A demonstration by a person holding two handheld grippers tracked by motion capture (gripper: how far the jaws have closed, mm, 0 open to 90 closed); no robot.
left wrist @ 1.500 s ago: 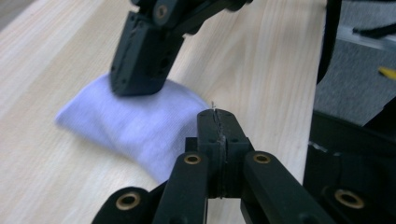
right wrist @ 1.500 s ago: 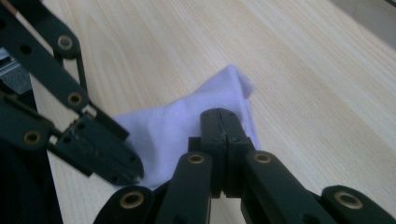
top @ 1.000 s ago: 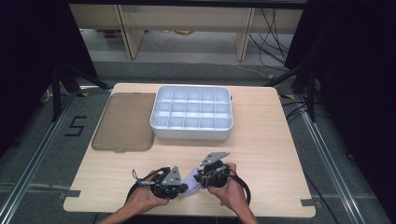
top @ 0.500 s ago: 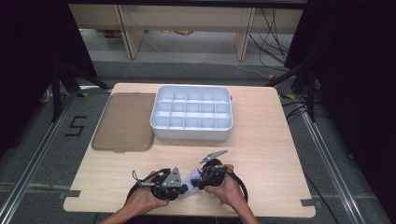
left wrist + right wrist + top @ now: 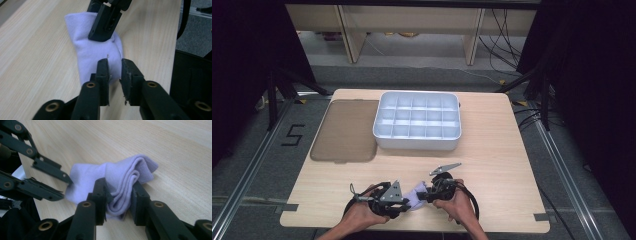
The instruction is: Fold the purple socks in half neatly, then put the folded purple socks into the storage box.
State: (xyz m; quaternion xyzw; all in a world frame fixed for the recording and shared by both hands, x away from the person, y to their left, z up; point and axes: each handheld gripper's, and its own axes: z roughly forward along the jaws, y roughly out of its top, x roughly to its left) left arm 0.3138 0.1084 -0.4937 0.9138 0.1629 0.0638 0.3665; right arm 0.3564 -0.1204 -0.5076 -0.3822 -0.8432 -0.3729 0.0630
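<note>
Sock (image 5: 414, 195), pale lilac and folded over on itself, lies on the table (image 5: 512, 200) right between the two sets of tongs, which meet over it from either side.

The right tongs (image 5: 118, 192) have just been closing. In the right gripper view their jaws stand on either side of the thick folded edge, and the layers bulge between the pads, so I judge that they are clamped on the sock. The left tongs (image 5: 115, 67) have just been opening. In the left gripper view their jaws stand a narrow gap apart, with the near end of the sock (image 5: 87, 50) at their tips and nothing squeezed between them. The right tongs (image 5: 103, 32) show beyond, with a jaw laid across the top of the fold.

This reads as a handover of the hold. The fold now seems to rest with the right tongs alone, and the left pair is free to take a new bite. The roll could spring open if that single hold slips. The next grip of the left pair probably needs to land on the loose end nearest them.

Well beyond both tongs, on the far side of the table, sits a white tray (image 5: 417, 145) of empty compartments. A brown mat (image 5: 344, 130) lies beside it, on the left tongs' side.
</note>
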